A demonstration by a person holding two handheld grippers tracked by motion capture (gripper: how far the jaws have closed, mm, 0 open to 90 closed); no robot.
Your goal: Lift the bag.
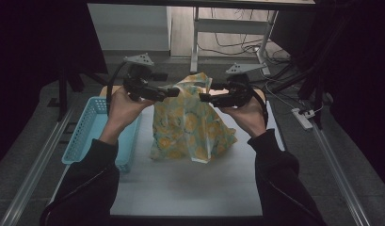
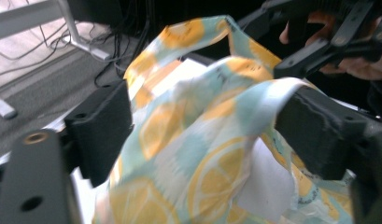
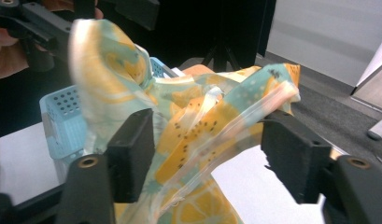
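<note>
bag: lemon-print plastic bag stands on white tabletop, centre, slumping; top edge up between the two grippers.
left gripper: left gripper at bag's upper left, pointing right. Jaws apart; in the left gripper view bag top lies loose in the gap, brushing the pads but not pinched → released.
right gripper: right gripper at bag's upper right, pointing left. Jaws apart w/ bag handle strip draped across the gap → let go too.
key relation: bag hangs below and between both tips; grippers face each other across its top, abt equally near.
bag axis: roughly upright, wider at base, leaning slightly right.
basket: blue basket left of bag, just beside it on the table's left edge.
judgement: bag looks set down; likely next is pulling both grippers clear sideways.
</note>
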